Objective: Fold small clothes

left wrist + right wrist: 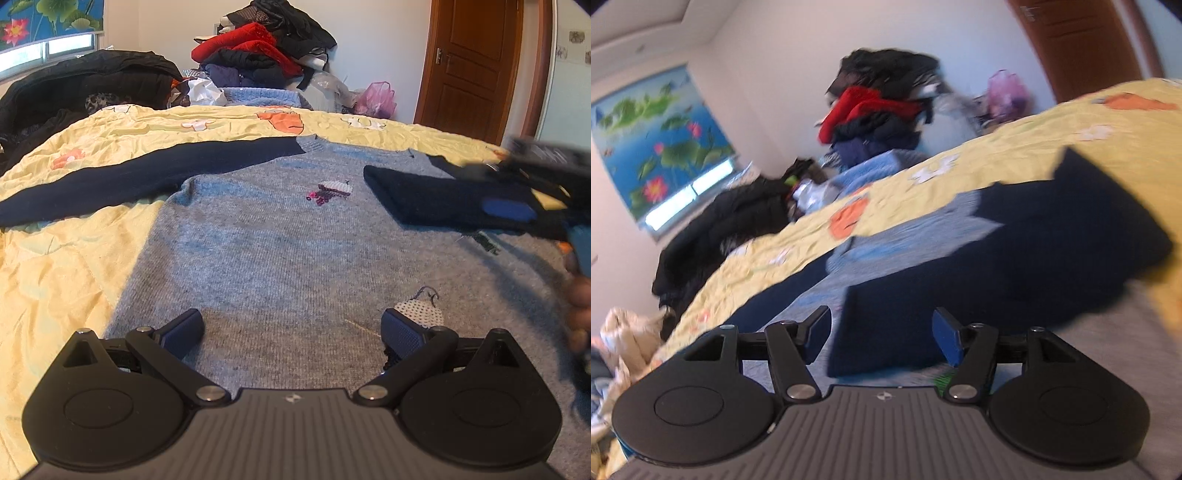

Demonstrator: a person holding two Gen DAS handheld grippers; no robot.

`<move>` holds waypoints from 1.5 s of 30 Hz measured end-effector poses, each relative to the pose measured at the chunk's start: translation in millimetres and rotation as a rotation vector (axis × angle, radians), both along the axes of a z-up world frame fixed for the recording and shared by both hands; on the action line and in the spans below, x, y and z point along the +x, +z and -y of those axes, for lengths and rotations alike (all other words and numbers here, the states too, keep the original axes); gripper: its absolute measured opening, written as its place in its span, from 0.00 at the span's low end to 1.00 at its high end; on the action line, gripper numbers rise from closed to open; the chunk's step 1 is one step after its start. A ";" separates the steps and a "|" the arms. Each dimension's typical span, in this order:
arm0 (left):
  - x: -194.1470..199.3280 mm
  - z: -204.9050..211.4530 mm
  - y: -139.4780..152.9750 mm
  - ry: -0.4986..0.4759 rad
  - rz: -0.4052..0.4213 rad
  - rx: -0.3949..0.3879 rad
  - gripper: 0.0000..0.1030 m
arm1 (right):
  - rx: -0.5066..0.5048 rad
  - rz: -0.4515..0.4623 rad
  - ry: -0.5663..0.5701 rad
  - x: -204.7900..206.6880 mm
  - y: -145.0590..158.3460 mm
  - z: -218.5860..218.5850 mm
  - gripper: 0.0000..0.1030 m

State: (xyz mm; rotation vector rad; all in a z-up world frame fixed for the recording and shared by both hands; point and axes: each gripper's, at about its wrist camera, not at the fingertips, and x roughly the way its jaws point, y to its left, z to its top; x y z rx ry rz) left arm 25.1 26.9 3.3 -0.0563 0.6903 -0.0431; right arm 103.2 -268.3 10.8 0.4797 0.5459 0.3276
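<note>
A grey knit sweater (295, 243) with navy sleeves lies flat, front up, on the yellow quilt (66, 258). Its left sleeve (122, 181) stretches out to the side. The other navy sleeve (443, 201) is folded across the chest. My left gripper (291, 330) hovers open over the hem with nothing between its fingers. In the right wrist view my right gripper (882, 336) stands open, and the cuff end of the folded sleeve (997, 258) lies between and ahead of its fingers without being pinched. The picture is blurred there. One of its blue pads (509, 211) shows over that sleeve.
A tall pile of red, black and blue clothes (266, 48) stands beyond the bed's far edge. A black jacket (85, 85) lies at the far left, a pink bag (376, 98) near the wooden door (472, 62). A person's hand (580, 306) shows at the right edge.
</note>
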 end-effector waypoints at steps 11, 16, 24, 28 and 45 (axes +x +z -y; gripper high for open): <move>77.6 -18.1 32.6 -0.073 -0.049 -0.552 1.00 | 0.282 -0.057 -0.110 -12.1 -37.5 64.5 0.68; 151.7 6.3 18.7 -0.123 -0.193 -0.608 1.00 | 0.324 -0.042 -0.109 -15.6 -39.1 68.1 0.68; 202.8 29.2 -1.0 -0.157 -0.278 -0.566 0.30 | 0.375 -0.029 -0.106 -16.7 -39.9 73.8 0.70; 203.7 31.5 -2.4 -0.176 -0.281 -0.538 0.28 | 0.386 -0.023 -0.102 -15.5 -40.1 74.5 0.71; 197.1 -32.1 34.1 -0.039 -0.116 -0.312 0.04 | 0.374 -0.020 -0.097 -14.0 -40.9 74.9 0.71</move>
